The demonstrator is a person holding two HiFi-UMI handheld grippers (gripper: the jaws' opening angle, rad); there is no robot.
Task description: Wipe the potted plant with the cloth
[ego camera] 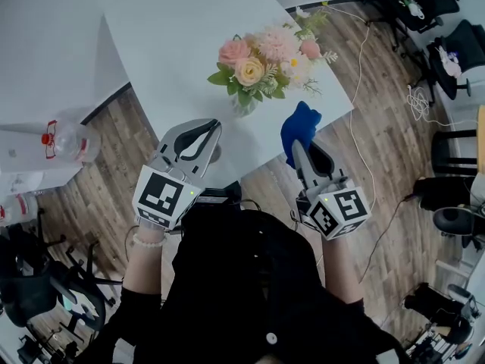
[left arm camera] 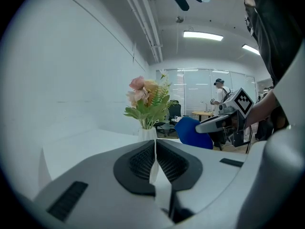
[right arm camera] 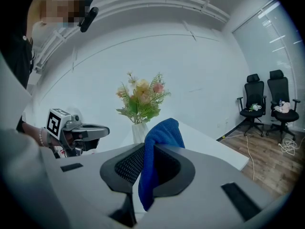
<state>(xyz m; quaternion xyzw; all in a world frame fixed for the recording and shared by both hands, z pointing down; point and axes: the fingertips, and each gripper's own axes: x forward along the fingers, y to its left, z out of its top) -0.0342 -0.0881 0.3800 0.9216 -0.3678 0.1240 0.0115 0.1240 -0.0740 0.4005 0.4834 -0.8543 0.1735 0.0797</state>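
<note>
The potted plant (ego camera: 261, 63), pink and cream flowers with green leaves in a white vase (ego camera: 244, 106), stands near the front corner of the white table (ego camera: 174, 44). My left gripper (ego camera: 215, 131) hovers just left of the vase, over the table's edge, its jaws shut with nothing between them. In the left gripper view the vase (left arm camera: 147, 133) shows right behind the closed tips (left arm camera: 155, 149). My right gripper (ego camera: 297, 146) is shut on the blue cloth (ego camera: 299, 126), to the right of the plant. The cloth (right arm camera: 159, 142) hangs folded between its pads, with the plant (right arm camera: 140, 101) ahead.
A clear plastic bottle with a red cap (ego camera: 68, 141) sits on a second table at the left. Black office chairs (ego camera: 424, 6) and a white cable (ego camera: 364, 74) are on the wooden floor to the right. A person (left arm camera: 219, 92) stands far off in the room.
</note>
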